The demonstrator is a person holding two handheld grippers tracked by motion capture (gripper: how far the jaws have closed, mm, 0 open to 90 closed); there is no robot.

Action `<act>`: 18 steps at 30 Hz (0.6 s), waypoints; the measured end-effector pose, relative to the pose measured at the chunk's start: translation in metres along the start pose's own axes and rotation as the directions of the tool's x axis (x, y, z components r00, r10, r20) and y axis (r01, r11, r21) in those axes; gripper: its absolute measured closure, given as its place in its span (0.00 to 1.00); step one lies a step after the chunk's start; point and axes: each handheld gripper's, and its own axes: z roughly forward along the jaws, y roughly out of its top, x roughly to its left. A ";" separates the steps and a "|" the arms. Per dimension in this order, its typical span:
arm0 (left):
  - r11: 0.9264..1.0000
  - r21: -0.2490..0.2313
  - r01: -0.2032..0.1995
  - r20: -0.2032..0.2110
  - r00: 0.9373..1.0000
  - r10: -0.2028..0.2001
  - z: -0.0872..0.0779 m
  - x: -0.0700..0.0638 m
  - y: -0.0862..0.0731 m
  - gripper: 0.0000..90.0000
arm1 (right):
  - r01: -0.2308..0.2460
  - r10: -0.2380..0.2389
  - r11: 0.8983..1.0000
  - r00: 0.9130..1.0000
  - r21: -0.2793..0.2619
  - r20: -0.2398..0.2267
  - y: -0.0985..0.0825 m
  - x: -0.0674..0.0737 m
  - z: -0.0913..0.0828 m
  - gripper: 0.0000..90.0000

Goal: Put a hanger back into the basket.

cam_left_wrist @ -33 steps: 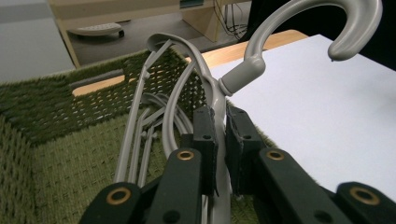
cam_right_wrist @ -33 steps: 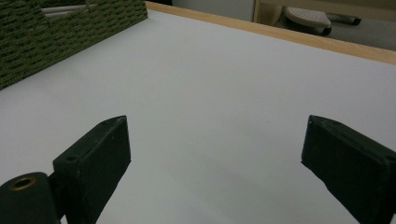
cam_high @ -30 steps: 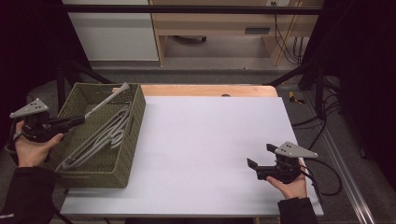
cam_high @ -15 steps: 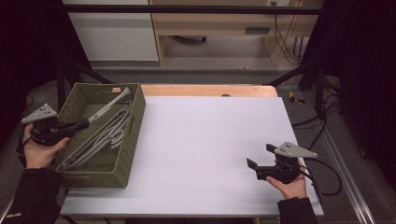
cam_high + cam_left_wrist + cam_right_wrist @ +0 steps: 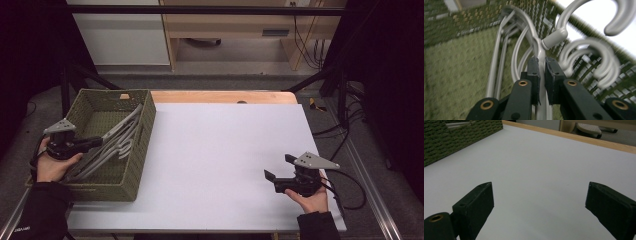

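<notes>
A green woven basket (image 5: 145, 125) stands at the table's left and holds several grey plastic hangers (image 5: 120, 132). My left gripper (image 5: 97, 142) reaches over the basket's left wall and is shut on one grey hanger (image 5: 537, 47), pinched just below its hook (image 5: 574, 15). That hanger lies low, on top of the others. More hooks (image 5: 594, 55) lean against the basket wall (image 5: 574, 70). My right gripper (image 5: 279, 167) rests at the table's right front, open, with nothing between its jaws (image 5: 539, 197).
A white sheet (image 5: 225, 150) covers the table, with a wooden strip (image 5: 220, 96) along the far edge. The basket's corner (image 5: 454, 140) shows far off in the right gripper view. Dark frame legs and cables (image 5: 345, 140) stand past the right edge.
My left gripper has sunk toward the basket with the hanger, whose far end dropped from above the rim to lie among the others. The right gripper has not moved.
</notes>
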 end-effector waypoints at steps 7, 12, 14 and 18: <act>0.998 -0.055 -0.005 -0.002 1.000 0.005 -0.016 -0.014 0.012 0.71 | -0.004 0.004 1.000 1.000 -0.006 0.006 0.000 -0.001 -0.001 0.09; 0.989 -0.147 -0.024 0.029 0.999 0.029 -0.033 -0.034 0.019 0.59 | -0.004 0.004 1.000 1.000 -0.013 0.007 0.001 -0.001 -0.003 0.09; 0.986 -0.164 -0.034 0.037 0.998 0.041 -0.036 -0.041 0.020 0.53 | -0.008 0.008 1.000 1.000 -0.017 0.010 0.001 -0.001 -0.003 0.08; 0.974 -0.223 -0.033 0.070 0.996 0.049 -0.039 -0.058 0.021 0.42 | -0.011 0.011 1.000 1.000 -0.021 0.014 0.001 0.000 -0.003 0.07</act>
